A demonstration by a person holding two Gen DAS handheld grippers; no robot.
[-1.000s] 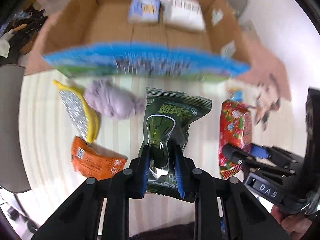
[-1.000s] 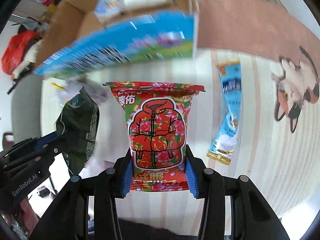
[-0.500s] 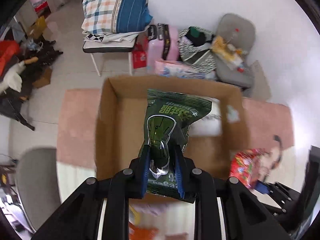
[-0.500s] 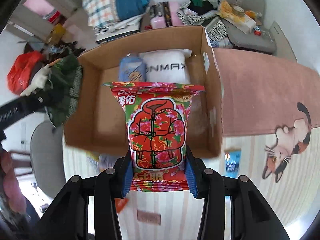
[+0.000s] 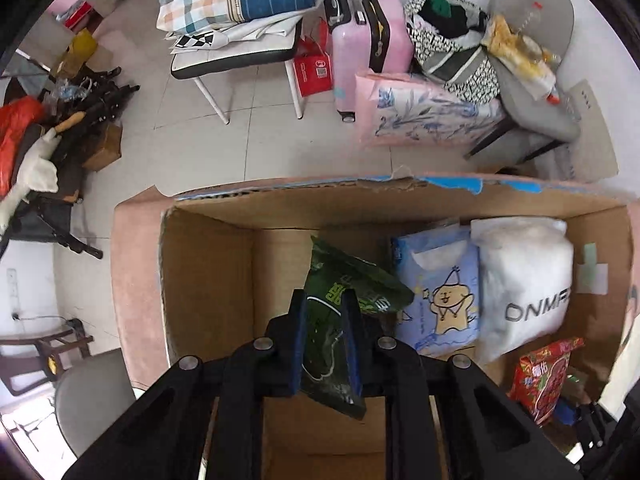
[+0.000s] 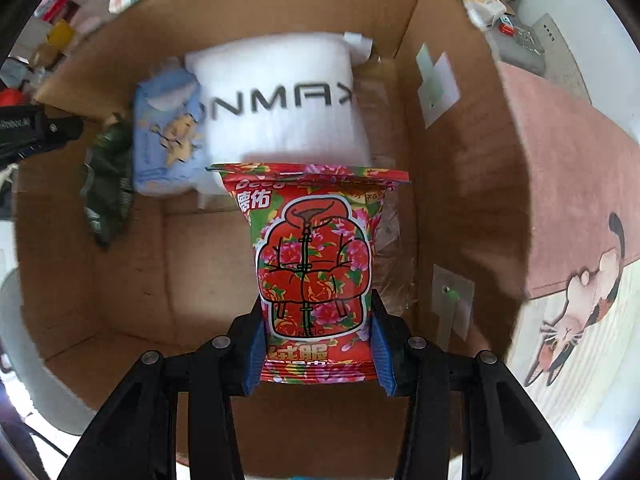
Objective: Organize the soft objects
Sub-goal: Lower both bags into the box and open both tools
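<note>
My left gripper [image 5: 325,334] is clamped on a dark green crinkled foil snack packet [image 5: 340,336], its 2 blue-padded fingers [image 5: 298,344] pressing the packet's sides. The packet hangs inside the open brown cardboard box [image 5: 208,280], twisted so its top edge tips toward 1 o'clock, where it ends just beside a light blue soft pack printed with a cartoon bear [image 5: 440,300]. At 3 o'clock from that pack, touching it, stands a white padded bundle with grey lettering [image 5: 524,280] against the box's far wall.

My right gripper [image 6: 318,344] is closed on a red flower-patterned packet showing a quilted jacket [image 6: 314,264]; the packet stands upright between my 2 blue pads [image 6: 256,356], held by its lower edges. It is inside the same cardboard box [image 6: 460,160], at the 6 o'clock side of the white bundle [image 6: 280,108], its top seam overlapping the bundle's lower edge in my view; I cannot tell whether they touch. In the right wrist view the blue bear pack [image 6: 168,144] sits at 10 o'clock, and the green packet [image 6: 108,184] hangs at 9 o'clock under my other gripper.

Beyond the box lie a pink rug [image 5: 132,280], a pink suitcase [image 5: 368,36] and a grey chair [image 5: 532,52] at 12 to 1 o'clock.
</note>
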